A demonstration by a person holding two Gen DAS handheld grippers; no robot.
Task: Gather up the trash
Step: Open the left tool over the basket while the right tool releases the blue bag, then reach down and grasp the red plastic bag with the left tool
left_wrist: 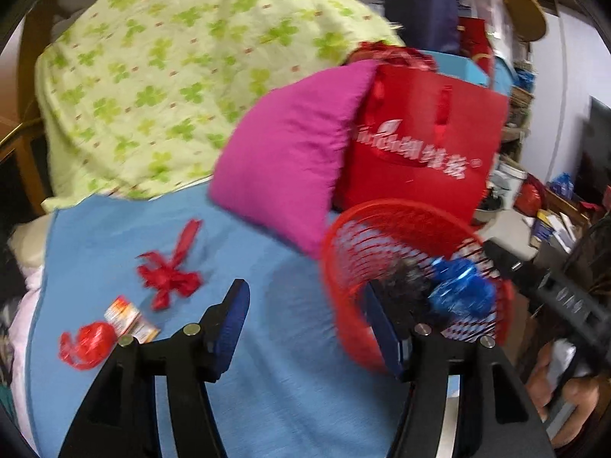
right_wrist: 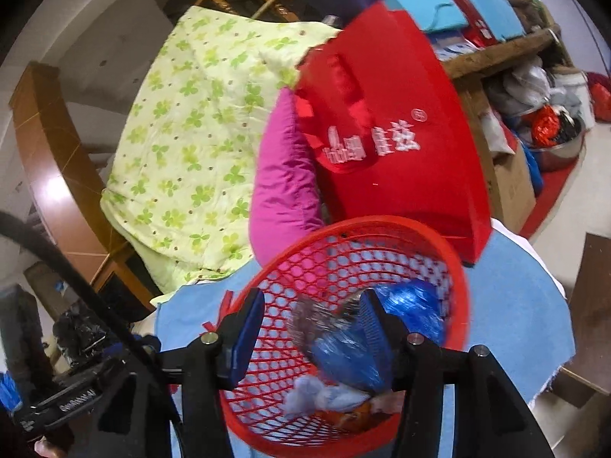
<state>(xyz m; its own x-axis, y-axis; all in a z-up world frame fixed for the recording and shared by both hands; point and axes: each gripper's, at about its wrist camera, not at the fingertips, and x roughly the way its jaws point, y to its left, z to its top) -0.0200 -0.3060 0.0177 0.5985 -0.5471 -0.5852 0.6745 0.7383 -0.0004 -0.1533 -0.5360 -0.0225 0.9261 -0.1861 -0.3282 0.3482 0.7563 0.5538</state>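
Note:
A red mesh basket (left_wrist: 343,267) stands on the blue sheet (left_wrist: 267,400) and holds blue plastic trash (left_wrist: 460,290) and a dark clump (left_wrist: 404,286). My left gripper (left_wrist: 305,316) is open and empty beside the basket's left rim. A red ribbon bow (left_wrist: 172,274), a small printed packet (left_wrist: 128,315) and a red wrapper (left_wrist: 88,345) lie on the sheet to its left. My right gripper (right_wrist: 313,332) is open over the basket (right_wrist: 267,400). A grey-clear scrap (right_wrist: 317,320) and blue bags (right_wrist: 412,309) lie between and below its fingers.
A magenta pillow (left_wrist: 290,156) and a red tote bag (left_wrist: 427,145) lean just behind the basket. A green clover quilt (left_wrist: 172,76) covers the bed's far side. Wooden bed frame (right_wrist: 57,175) at left; cluttered boxes (right_wrist: 511,183) and floor at right.

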